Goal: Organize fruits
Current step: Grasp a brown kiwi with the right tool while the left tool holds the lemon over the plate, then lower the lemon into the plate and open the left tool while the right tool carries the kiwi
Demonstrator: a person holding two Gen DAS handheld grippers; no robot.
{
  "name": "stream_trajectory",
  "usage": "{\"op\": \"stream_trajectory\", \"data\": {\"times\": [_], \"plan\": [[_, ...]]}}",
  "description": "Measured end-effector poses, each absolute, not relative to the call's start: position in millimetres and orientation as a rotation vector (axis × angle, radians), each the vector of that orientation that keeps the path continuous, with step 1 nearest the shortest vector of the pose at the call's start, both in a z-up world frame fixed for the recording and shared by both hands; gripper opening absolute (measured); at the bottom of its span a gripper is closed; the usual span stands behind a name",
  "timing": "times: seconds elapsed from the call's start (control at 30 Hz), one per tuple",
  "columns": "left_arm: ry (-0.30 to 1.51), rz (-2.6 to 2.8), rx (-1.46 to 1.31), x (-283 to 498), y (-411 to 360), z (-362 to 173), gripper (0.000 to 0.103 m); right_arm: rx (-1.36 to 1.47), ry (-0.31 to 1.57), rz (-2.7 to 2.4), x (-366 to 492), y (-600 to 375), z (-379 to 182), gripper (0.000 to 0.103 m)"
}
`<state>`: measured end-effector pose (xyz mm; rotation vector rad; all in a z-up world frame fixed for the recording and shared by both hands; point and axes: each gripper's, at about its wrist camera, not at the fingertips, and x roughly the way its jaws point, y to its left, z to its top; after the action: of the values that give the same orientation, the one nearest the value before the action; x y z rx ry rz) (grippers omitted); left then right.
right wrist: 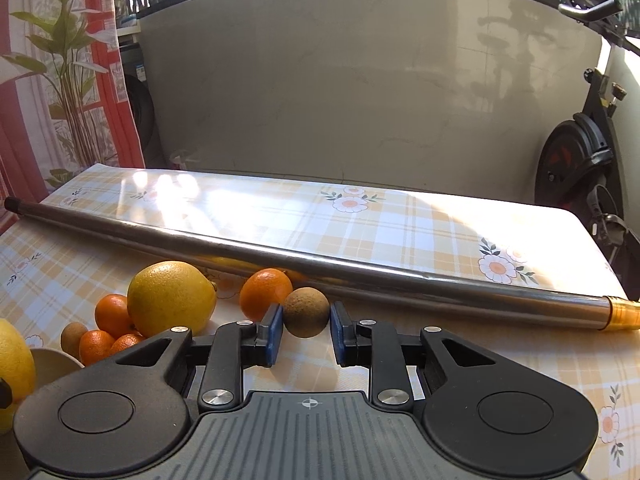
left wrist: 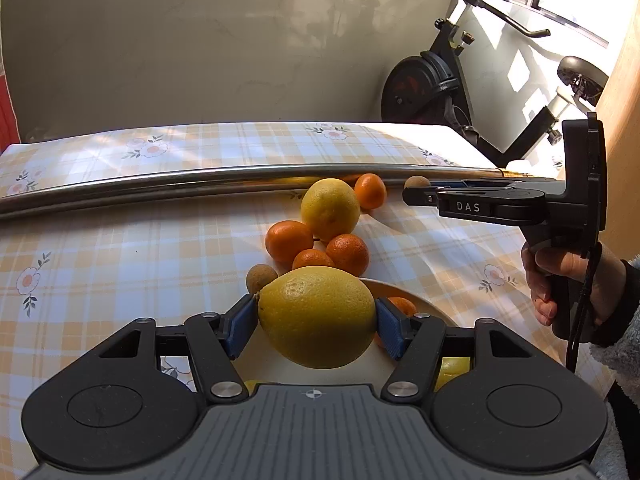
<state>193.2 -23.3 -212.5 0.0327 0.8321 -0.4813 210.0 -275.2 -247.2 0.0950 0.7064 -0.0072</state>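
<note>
Left gripper (left wrist: pixel 316 322) level, jaws clamping lemon (left wrist: pixel 317 316) above plate (left wrist: pixel 416 300)

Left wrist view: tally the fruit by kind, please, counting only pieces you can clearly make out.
lemons: 2 (one in the left claw)
mandarins: 5
brown fruits: 2
Total: 9; yellow bits under the claw are too hidden to count.
</note>
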Motion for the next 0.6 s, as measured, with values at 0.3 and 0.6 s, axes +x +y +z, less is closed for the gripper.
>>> {"op": "stream_trajectory", "data": {"times": [0.3, 0.6], "plan": [[0.85, -0.498, 0.112, 195, -37, -223, 0.066, 0.18, 0.693, -0.002, 167, -267, -240, 0.023], [0.863, -0.475, 0.145, 196, -40, -229, 0.066, 0.2, 0.68, 0.034, 136, -250, -229, 0.023]]}}
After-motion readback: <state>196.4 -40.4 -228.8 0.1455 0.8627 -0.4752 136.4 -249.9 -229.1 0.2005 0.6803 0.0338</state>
